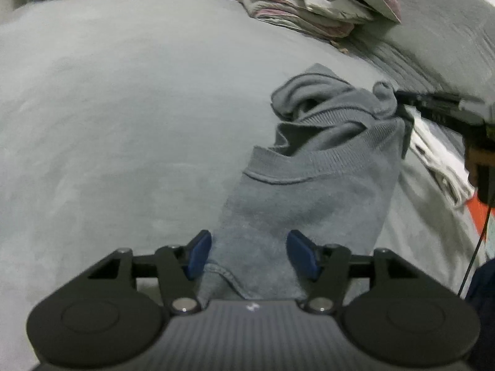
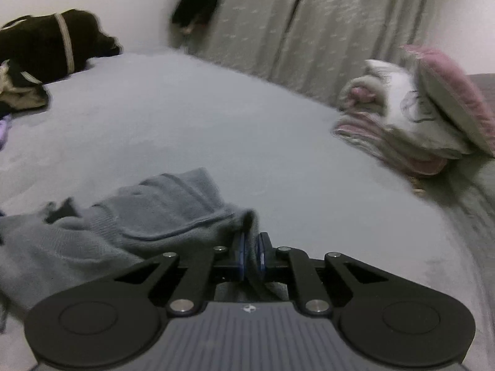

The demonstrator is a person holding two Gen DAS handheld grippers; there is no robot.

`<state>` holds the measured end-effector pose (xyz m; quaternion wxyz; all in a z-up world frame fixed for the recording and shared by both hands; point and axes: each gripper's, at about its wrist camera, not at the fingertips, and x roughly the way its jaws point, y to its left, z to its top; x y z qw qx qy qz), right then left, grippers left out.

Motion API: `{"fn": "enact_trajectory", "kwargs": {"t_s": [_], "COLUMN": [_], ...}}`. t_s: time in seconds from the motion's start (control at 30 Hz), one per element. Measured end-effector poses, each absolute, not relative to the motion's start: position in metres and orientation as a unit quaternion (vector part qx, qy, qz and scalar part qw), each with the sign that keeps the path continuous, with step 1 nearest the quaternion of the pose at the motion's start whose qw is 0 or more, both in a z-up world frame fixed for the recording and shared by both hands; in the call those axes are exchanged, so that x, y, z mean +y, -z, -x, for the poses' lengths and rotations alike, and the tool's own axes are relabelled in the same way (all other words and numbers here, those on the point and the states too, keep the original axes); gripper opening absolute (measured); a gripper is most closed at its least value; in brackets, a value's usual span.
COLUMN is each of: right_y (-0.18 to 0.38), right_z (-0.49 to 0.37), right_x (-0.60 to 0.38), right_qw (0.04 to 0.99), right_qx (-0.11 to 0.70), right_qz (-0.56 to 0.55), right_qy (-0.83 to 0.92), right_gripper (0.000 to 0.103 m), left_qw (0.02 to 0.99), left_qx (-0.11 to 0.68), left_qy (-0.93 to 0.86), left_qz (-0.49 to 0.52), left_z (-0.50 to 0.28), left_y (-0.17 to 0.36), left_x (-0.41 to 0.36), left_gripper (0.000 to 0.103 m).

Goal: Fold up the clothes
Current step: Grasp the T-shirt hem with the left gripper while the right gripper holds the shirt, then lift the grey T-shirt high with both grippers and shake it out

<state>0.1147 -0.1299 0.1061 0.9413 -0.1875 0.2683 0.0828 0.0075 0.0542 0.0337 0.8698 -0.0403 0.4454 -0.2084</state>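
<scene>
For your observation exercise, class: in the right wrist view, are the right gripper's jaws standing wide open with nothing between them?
No: the right gripper has its jaws nearly together, pinching a fold of the grey sweater.

Left gripper [image 1: 249,255] parted, right gripper [image 2: 250,252] pinched closed

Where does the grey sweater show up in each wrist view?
Left wrist: grey sweater centre-right, running up from between the left gripper pads.
Right wrist: lower left, its edge pinched in the right gripper.
Shared landmark: pink-and-white bedding pile.
</scene>
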Motion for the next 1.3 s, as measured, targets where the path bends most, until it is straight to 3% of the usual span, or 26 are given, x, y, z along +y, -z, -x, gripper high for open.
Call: {"fn": "enact_trajectory", "kwargs": {"t_s": [0.13,0.2,0.43,0.63,0.77,0.83,0.87,0.9,1.03,1.13,1.17,1.2,1.3], "right_y": [-0.105,-0.103,-0.108,-0.133,-0.129,-0.120,-0.116,-0.115,-0.114,-0.102,-0.098,-0.096,-0.112], "right_z": [-0.106,-0.103,-0.097,-0.081,-0.082,-0.088,-0.090,-0.092,-0.096,-0.110,-0.118,-0.120,-0.112], "right_x": [-0.144,-0.147,-0.142,-0.143,-0.152,-0.152,-0.151,-0.150,-0.145,-0.132,-0.131,-0.126,-0.117], "right_qw": [0.946,0.946,0.952,0.959,0.963,0.956,0.953,0.954,0.953,0.940,0.936,0.935,0.951], "right_qx": [0.268,0.270,0.240,0.135,0.192,0.226,0.238,0.237,0.238,0.263,0.271,0.270,0.221], "right_qz": [0.178,0.178,0.182,0.246,0.182,0.164,0.162,0.163,0.145,0.175,0.187,0.199,0.199], "right_qy": [-0.032,-0.034,-0.044,0.042,-0.057,-0.087,-0.091,-0.089,-0.119,-0.128,-0.121,-0.112,-0.090], "right_gripper": [0.005,0.005,0.001,0.001,0.003,0.021,0.044,0.059,0.062,0.055,0.024,0.006,0.005], "left_qw": [0.875,0.878,0.899,0.932,0.928,0.925,0.925,0.924,0.922,0.918,0.918,0.919,0.932], "left_qx": [0.439,0.437,0.406,0.342,0.356,0.364,0.365,0.367,0.373,0.383,0.385,0.382,0.356], "left_qy": [0.206,0.196,0.158,0.117,0.105,0.106,0.107,0.107,0.106,0.102,0.099,0.094,0.071], "left_qz": [0.004,-0.009,-0.034,-0.019,-0.017,-0.018,-0.020,-0.022,-0.013,-0.008,-0.009,-0.011,-0.012], "left_z": [-0.004,-0.005,0.000,0.003,-0.003,-0.003,-0.003,-0.002,-0.004,-0.009,-0.009,-0.009,-0.005], "left_y": [-0.032,-0.031,-0.051,-0.089,-0.083,-0.079,-0.078,-0.077,-0.076,-0.072,-0.071,-0.071,-0.081], "left_x": [0.044,0.041,0.045,0.069,0.074,0.072,0.071,0.070,0.072,0.070,0.069,0.069,0.070], "left_gripper": [0.053,0.011,0.009,0.009,0.009,0.009,0.009,0.009,0.009,0.009,0.009,0.009,0.009]}}
